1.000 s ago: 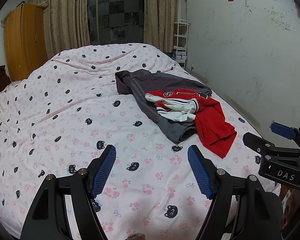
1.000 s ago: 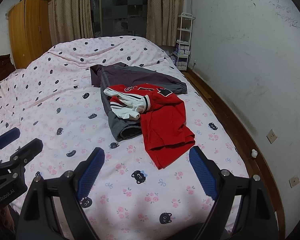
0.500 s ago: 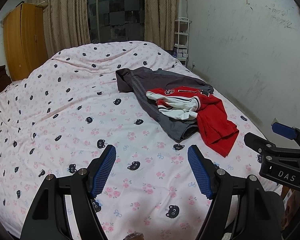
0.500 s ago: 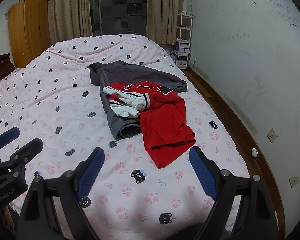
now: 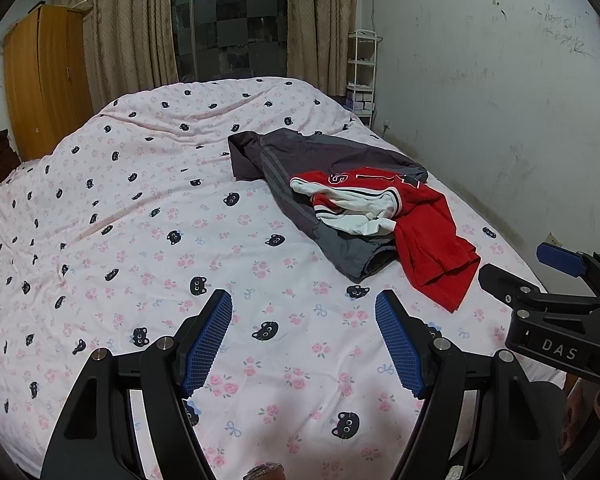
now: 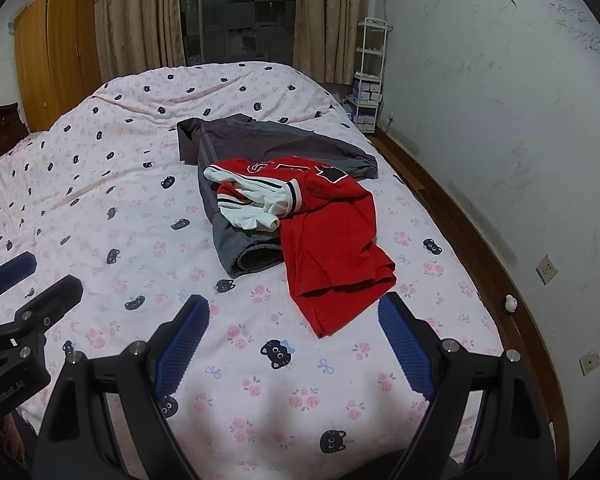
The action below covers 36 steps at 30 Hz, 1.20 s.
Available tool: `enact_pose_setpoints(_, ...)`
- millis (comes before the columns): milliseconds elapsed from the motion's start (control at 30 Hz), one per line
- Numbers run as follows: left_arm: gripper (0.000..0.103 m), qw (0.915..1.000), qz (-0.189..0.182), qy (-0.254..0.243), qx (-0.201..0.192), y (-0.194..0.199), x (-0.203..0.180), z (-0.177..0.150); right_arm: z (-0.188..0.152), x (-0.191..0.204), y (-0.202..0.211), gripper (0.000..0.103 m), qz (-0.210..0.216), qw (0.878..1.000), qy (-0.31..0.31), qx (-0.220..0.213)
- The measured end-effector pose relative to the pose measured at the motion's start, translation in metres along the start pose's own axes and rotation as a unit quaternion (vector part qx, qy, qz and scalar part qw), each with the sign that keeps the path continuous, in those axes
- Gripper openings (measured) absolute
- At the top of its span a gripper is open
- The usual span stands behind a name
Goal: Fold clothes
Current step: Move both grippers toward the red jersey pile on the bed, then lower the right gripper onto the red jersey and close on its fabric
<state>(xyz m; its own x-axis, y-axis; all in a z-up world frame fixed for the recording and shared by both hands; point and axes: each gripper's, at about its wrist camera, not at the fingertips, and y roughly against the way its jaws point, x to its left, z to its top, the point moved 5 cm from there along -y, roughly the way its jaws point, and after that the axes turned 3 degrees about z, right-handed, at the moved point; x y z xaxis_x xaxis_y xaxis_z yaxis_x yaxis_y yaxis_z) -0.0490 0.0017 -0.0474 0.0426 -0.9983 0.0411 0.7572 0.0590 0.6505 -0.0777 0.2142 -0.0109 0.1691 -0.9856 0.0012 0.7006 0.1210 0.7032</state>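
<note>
Claws, left claw (image 5: 303,304) and right claw (image 6: 294,308), gape empty above bed (image 6: 100,208) (red jersey (image 6: 332,240) crumpled ahead).

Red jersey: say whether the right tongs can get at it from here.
Probably yes: the right tongs are open and empty, and the red jersey lies on top of the grey garment, nothing between.

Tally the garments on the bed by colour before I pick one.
Red and white top: 1
Grey garment, lying under the red one: 1
Total: 2, heaped together on the bed; neither is gripped.
</note>
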Motion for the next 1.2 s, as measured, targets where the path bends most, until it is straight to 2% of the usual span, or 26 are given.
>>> enact_pose_setpoints(400, 0.07, 0.9999, -0.003, 0.008, 0.011, -0.02, 0.006, 0.004, 0.015, 0.006, -0.05, 0.088, -0.005, 0.999, 0.038, -0.011)
enact_pose_setpoints(733, 0.07, 0.9998, -0.007, 0.011, 0.015, -0.045, 0.007, 0.017, 0.05, 0.006, -0.126, 0.088, 0.002, 0.998, 0.065, -0.007)
enact_pose_setpoints(1200, 0.07, 0.9994, -0.011, 0.021, 0.027, -0.08, 0.011, 0.027, 0.078, 0.01, -0.203, 0.085, -0.018, 0.993, 0.116, 0.027)
